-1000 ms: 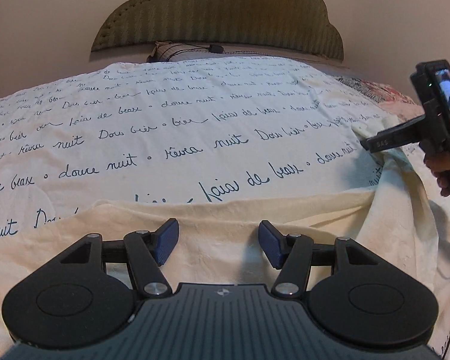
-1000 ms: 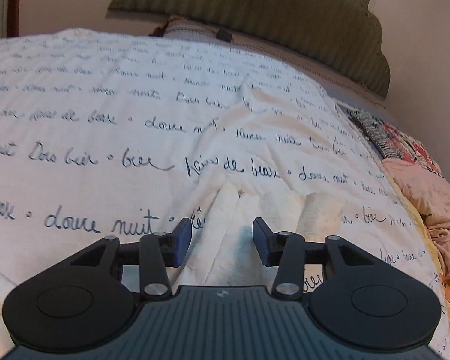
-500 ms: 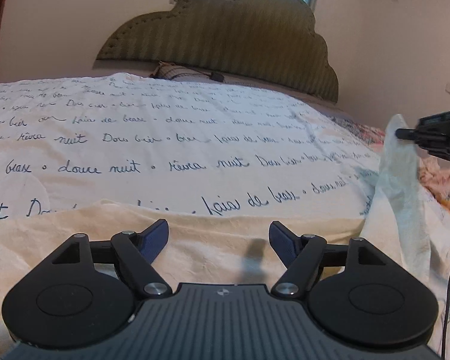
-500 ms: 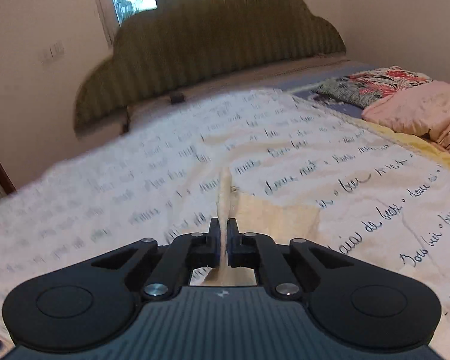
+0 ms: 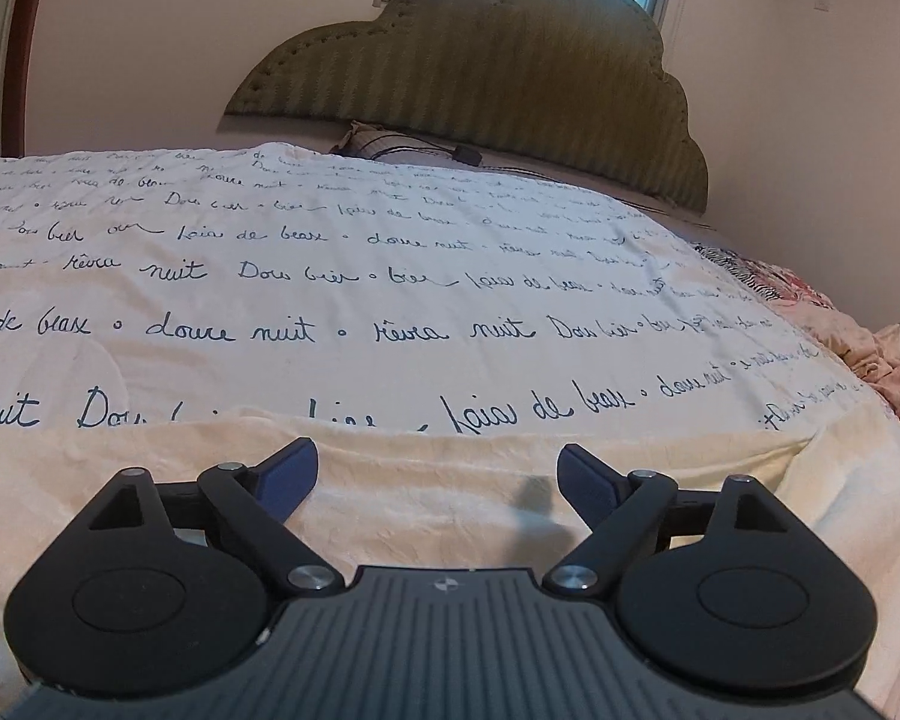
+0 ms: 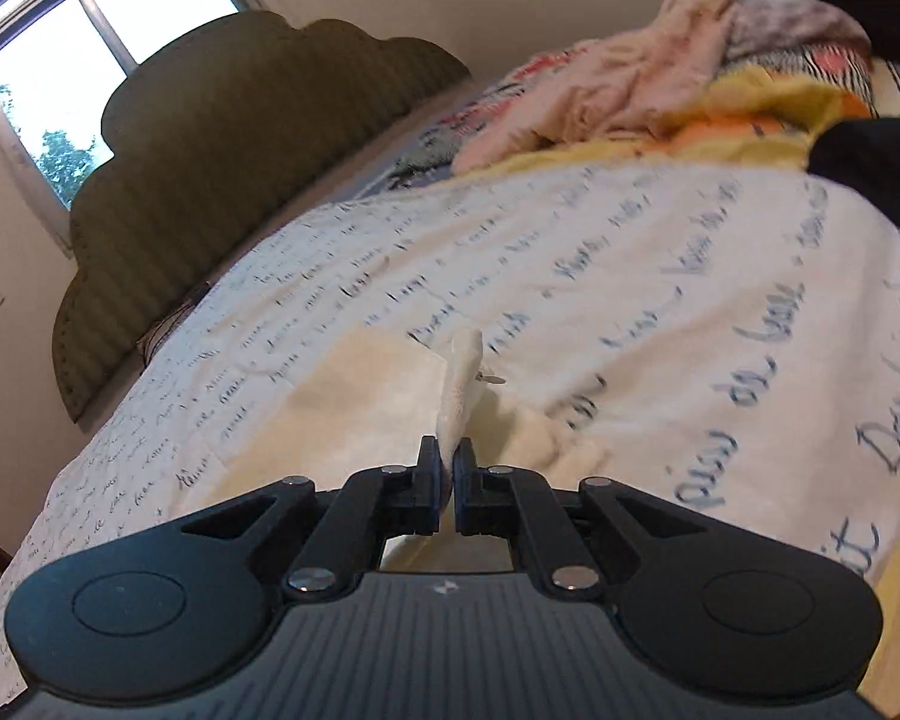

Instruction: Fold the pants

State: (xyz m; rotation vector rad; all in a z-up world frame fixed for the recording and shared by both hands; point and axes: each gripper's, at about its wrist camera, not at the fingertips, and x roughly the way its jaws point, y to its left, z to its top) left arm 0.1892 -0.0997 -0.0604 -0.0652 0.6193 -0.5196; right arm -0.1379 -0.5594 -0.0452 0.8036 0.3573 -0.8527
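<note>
Cream pants (image 5: 426, 498) lie spread across the near part of a bed with a white cover printed in blue script (image 5: 390, 276). My left gripper (image 5: 437, 471) is open and empty, low over the pants. My right gripper (image 6: 446, 468) is shut on an edge of the cream pants (image 6: 459, 384), and a strip of the cloth stands up between the fingers. More of the pants (image 6: 366, 396) lies on the cover beyond it. The right wrist view is tilted.
A green padded headboard (image 5: 486, 60) stands at the far end, with a pillow (image 5: 384, 141) below it. A heap of pink and patterned clothes (image 6: 660, 90) lies along the bed's right side; it also shows in the left wrist view (image 5: 858, 342).
My right gripper closed on the pants edge, lifted it and swung away; it has left the left wrist view. My left gripper opened wider and tilted up.
</note>
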